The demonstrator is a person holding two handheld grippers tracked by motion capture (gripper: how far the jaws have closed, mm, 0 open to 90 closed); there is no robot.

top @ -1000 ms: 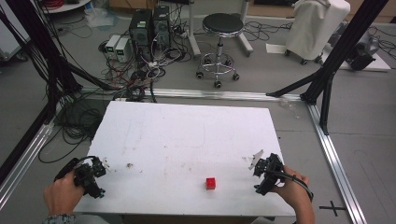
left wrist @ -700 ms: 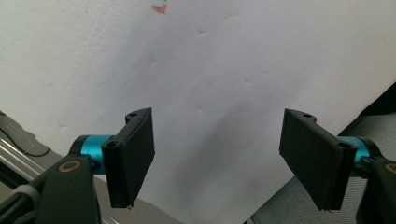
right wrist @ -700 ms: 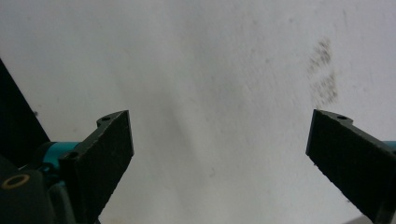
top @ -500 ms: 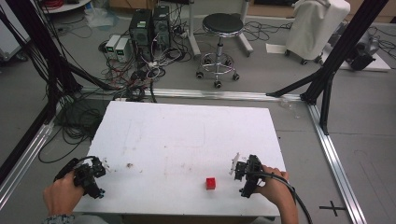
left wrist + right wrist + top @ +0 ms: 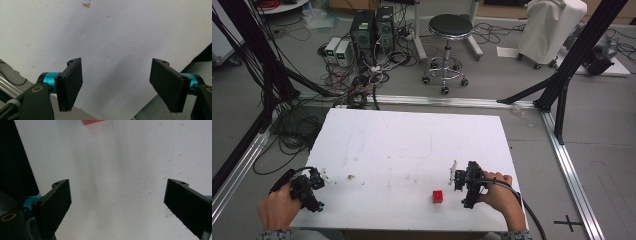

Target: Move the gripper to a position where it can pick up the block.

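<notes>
At the near-left corner of the white table (image 5: 412,145), the left gripper (image 5: 314,181) sits in the person's left hand (image 5: 277,207), aimed toward the table's right side. In the left gripper view its 2 black jaws stand wide apart with nothing between them, hanging over bare white board near the table's edge; a small orange mark (image 5: 86,5) lies well ahead of them.

Right of centre, near the front edge, rests a small red cube (image 5: 438,196). It looks roughly equal on all sides, so no long axis can be told; its edges sit about square to the table's edges.

Just right of the cube, apart from it, is the right gripper (image 5: 458,178), held by the right hand (image 5: 499,192) and pointing leftward. In the right gripper view its 2 jaws are spread wide and empty above the white surface, and the red cube's edge (image 5: 92,122) shows at the top of that view, ahead of the jaws and untouched.
</notes>
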